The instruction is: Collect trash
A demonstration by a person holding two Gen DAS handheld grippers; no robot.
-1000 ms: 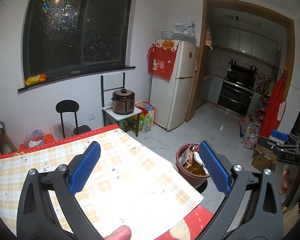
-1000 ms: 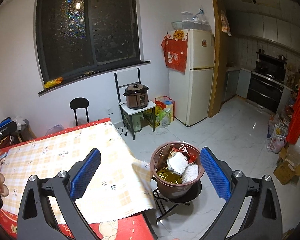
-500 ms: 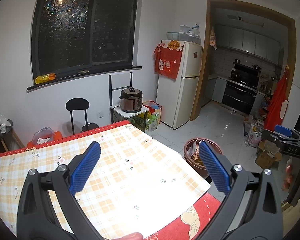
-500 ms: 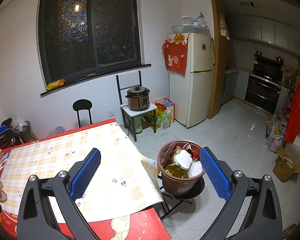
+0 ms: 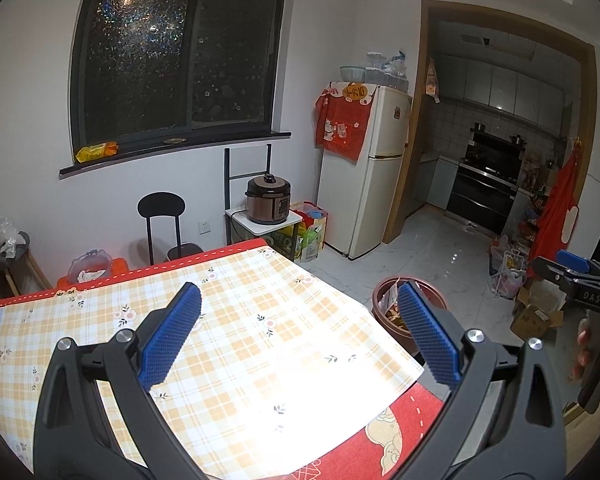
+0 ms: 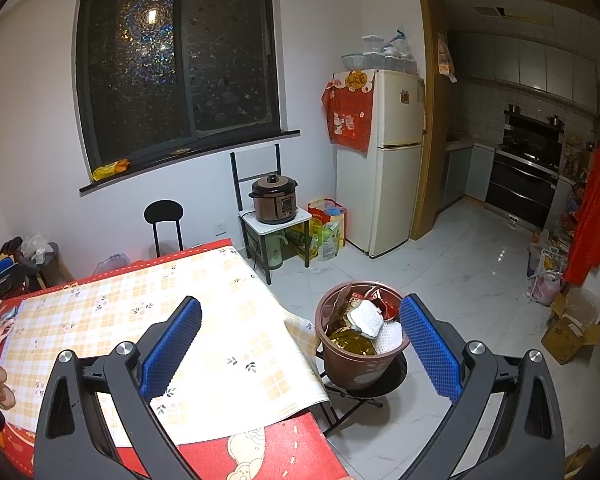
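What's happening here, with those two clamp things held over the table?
A person is tidying up with a hand-held gripper in each hand. Both the left gripper and the right gripper are open and hold nothing, raised above the checked tablecloth. The brown trash bin beside the table, on a small black stand, is already full of wrappers and crumpled paper. No loose trash shows on the cloth.

White walls; a dark window (image 6: 176,64) at eleven o'clock. Below it a black stool (image 6: 164,216). A cream fridge (image 6: 392,156) stands at one o'clock, the kitchen doorway (image 6: 428,120) beside it. Glossy white tile floor (image 6: 460,264).
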